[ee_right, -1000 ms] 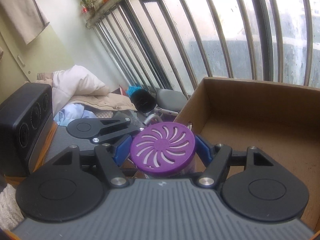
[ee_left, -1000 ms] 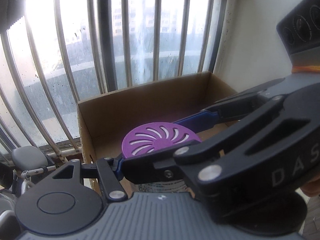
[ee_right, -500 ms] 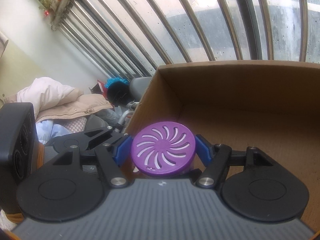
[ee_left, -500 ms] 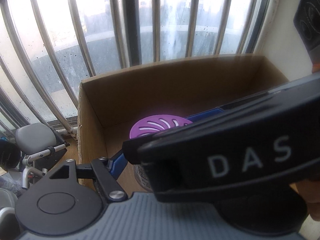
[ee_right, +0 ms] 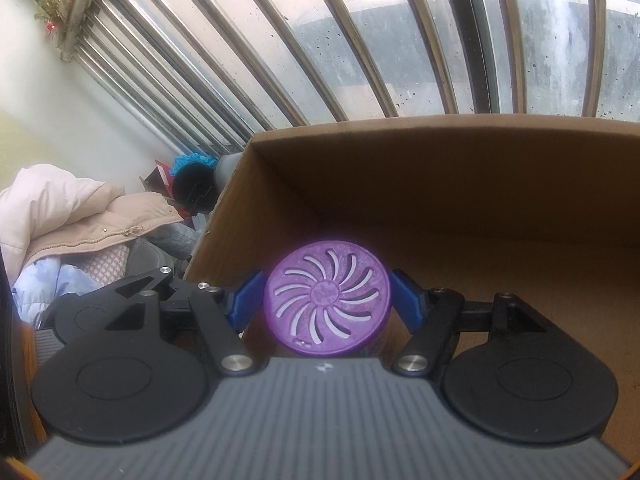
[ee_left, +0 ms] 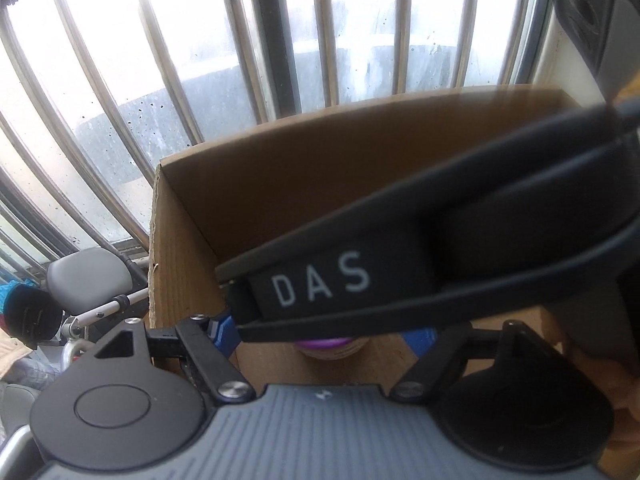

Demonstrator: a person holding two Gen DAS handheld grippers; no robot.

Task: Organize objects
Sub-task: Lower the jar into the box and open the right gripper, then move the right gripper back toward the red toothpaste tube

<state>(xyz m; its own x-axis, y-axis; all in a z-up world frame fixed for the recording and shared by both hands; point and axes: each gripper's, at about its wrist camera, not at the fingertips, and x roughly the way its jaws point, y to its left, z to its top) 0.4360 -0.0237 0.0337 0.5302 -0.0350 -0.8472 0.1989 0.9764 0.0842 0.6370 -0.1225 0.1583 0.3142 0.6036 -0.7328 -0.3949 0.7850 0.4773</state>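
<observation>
As the right gripper point(ee_right: 326, 300) carried the purple-lidded canister point(ee_right: 326, 306) over the near left corner of the cardboard box point(ee_right: 440, 184), the sensible way to finish the placement appeared to be lowering it straight until its base met the box floor, releasing only then, so it would not tip. The canister sat squarely between the two blue fingertips point(ee_right: 245, 298), one at each side of its vented, swirl-pattern lid; contact looked firm on both sides, so the right gripper was judged clamped on it at a middling width. Whether the base already touched the floor could not be told, since the lid hid the body. In the left wrist view the left gripper point(ee_left: 324, 330) had its jaws opening, its blue pads standing clear either side of the sliver of purple lid point(ee_left: 326, 345) seen below; the pads did not press it. Most of that view was blocked by the right gripper's black body crossing just in front. Beyond lay the box's bare back wall, then the barred window point(ee_right: 360, 40).
</observation>
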